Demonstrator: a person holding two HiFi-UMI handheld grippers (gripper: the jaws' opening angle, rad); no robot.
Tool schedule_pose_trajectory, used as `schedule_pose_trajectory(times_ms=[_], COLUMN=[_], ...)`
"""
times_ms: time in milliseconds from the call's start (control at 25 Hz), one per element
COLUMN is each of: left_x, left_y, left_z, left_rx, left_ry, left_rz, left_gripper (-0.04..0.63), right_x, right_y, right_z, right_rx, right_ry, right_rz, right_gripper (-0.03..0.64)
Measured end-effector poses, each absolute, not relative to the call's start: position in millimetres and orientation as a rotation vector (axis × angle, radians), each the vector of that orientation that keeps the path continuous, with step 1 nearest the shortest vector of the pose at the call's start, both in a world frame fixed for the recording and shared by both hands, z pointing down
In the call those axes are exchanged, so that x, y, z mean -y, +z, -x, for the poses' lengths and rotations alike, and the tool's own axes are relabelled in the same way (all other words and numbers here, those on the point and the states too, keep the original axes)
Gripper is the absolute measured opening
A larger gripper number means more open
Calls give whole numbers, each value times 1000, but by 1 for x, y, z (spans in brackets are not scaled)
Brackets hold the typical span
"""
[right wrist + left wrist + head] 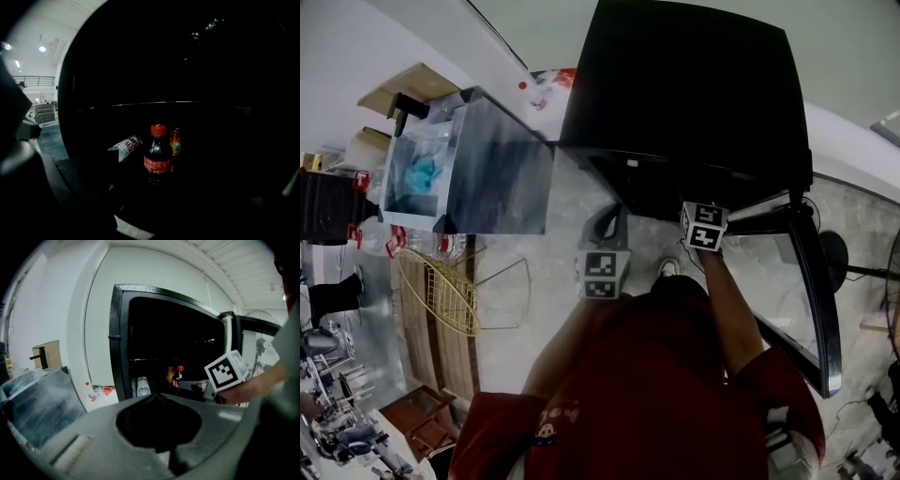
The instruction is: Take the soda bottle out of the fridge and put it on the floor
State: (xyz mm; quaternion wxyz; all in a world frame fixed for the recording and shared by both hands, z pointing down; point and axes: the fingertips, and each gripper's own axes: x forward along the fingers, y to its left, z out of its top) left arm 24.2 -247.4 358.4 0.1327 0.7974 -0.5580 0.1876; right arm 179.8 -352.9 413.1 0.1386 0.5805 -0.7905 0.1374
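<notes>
The soda bottle (158, 157) stood upright inside the open fridge (694, 84). The right gripper (704, 225) was spread open in front of it, holding nothing; the left gripper (157, 395) was closed and empty.

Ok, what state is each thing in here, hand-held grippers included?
Fridge: door open.
Soda bottle: upright, capped, inside the fridge, untouched.
White-labelled bottle: lying on its side beside it.
Orange container: upright behind the soda bottle.
Left hand-held gripper: shut, empty.
Right hand-held gripper: open, empty, facing the soda bottle.
</notes>
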Motion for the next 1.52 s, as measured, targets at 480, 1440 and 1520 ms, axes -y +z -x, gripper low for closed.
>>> schedule_pose_trajectory(times_ms=[480, 1440, 1520], left_x=[238, 223, 222], left_y=[356, 359, 360], left_z=[-15, -10, -9], left_rx=[1674, 1693, 1692], left_ry=[560, 559, 555], left_rz=[-2265, -2230, -2228], left_gripper=[0, 0, 0], right_x=[393, 399, 394], right_y=[439, 452, 453], right_z=[-181, -182, -180], right_rx=[2262, 2192, 2199], right_ry=[444, 589, 578], right_rz=[-1614, -1595, -1576], right_gripper=[400, 295, 293])
